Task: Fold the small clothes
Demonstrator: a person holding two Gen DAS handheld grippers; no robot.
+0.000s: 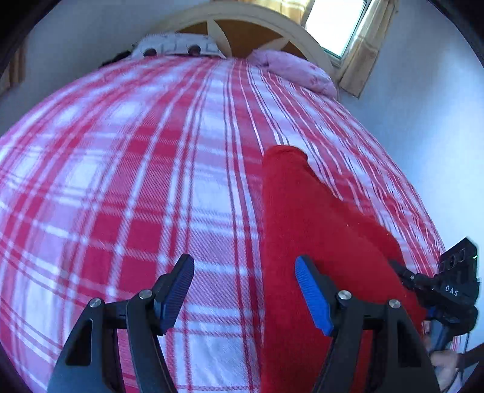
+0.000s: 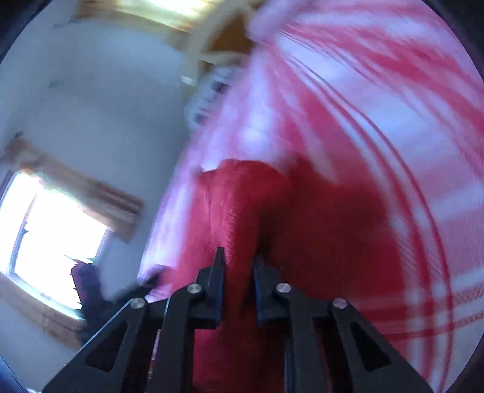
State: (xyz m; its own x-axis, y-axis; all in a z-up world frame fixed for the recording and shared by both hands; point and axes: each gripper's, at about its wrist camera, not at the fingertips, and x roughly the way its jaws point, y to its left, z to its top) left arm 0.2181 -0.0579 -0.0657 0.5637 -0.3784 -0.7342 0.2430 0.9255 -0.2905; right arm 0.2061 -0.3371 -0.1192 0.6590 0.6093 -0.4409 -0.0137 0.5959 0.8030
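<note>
A red knitted garment (image 1: 317,211) lies in a long strip on the plaid bed cover (image 1: 121,181). My left gripper (image 1: 245,290) hovers open over the garment's left edge. One blue pad (image 1: 311,296) is above the red cloth, the other above the cover, and nothing is pinched between them. In the left wrist view my right gripper (image 1: 399,269) reaches the garment's right edge. In the blurred right wrist view the right gripper (image 2: 239,263) has its jaws nearly together, with a raised fold of the red garment (image 2: 242,196) clamped between them.
The bed cover (image 2: 393,121) fills most of both views. A pink pillow (image 1: 296,69) and a white patterned pillow (image 1: 175,45) lie against the curved wooden headboard (image 1: 257,30). A curtained window (image 1: 335,24) and a pale wall flank the bed's right side. A hand (image 1: 444,362) holds the right gripper.
</note>
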